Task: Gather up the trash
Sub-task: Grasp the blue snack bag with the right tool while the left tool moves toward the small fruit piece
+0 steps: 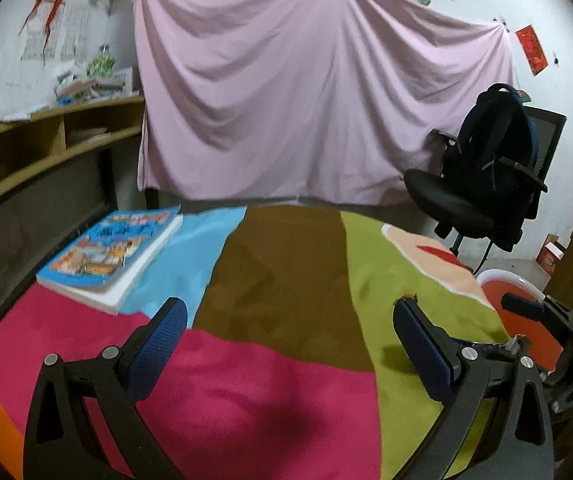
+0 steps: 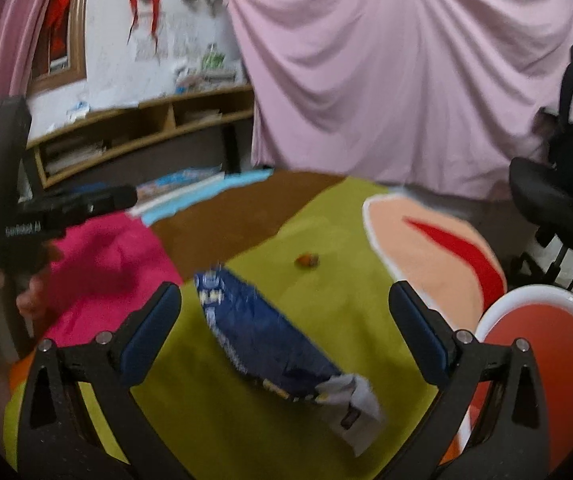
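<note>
A blue snack wrapper (image 2: 262, 328) with a torn white end lies flat on the green patch of the tablecloth, between the fingers of my open right gripper (image 2: 284, 300). A small orange-brown scrap (image 2: 307, 260) sits farther back on the green. An orange bin with a white rim (image 2: 534, 352) stands off the table's right edge, also seen as the bin (image 1: 514, 292) in the left wrist view. My left gripper (image 1: 290, 312) hangs open over the brown and pink patches, holding nothing. The other gripper's body (image 2: 58, 208) shows at the left in the right wrist view.
A thick colourful book (image 1: 114, 252) lies on the blue patch at the table's far left. A black office chair with a backpack (image 1: 486, 176) stands beyond the table at right. A wooden shelf (image 1: 46, 136) runs along the left wall, and a pink sheet (image 1: 306, 88) hangs behind.
</note>
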`<state>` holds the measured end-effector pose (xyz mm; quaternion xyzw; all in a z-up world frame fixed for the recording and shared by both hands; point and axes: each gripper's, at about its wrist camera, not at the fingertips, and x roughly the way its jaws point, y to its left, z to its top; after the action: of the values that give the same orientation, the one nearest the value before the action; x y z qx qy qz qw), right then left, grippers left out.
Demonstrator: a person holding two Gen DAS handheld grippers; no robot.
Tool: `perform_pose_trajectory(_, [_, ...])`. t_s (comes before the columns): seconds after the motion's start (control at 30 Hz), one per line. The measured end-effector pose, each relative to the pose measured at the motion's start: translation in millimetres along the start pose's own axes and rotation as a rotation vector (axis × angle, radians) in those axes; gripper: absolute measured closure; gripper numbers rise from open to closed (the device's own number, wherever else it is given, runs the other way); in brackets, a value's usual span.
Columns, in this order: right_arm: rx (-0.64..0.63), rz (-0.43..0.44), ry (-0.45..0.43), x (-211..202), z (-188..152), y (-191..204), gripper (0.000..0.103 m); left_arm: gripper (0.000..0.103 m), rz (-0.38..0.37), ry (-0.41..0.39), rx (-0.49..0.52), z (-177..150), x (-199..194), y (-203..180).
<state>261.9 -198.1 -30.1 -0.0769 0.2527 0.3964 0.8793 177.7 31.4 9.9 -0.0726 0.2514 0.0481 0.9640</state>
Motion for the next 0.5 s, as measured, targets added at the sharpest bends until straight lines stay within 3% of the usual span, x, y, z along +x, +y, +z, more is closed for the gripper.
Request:
perform_pose_trajectory(0.33, [0.006,0.008,0.182,33,-16,-5,0.0,0.002,-0.009,0.069,-0.016,-1,9,3])
perform_pose_trajectory(0.43, [0.025,0.006,0.177,33,-14,-9,0.011,0.002,-0.012,0.093,-0.013,-1,14,3])
perform_pose_trajectory(0.5, [0.044,0.011,0.173,33,-13,-12,0.026,0.002,-0.011,0.111,-0.011,0,18,3])
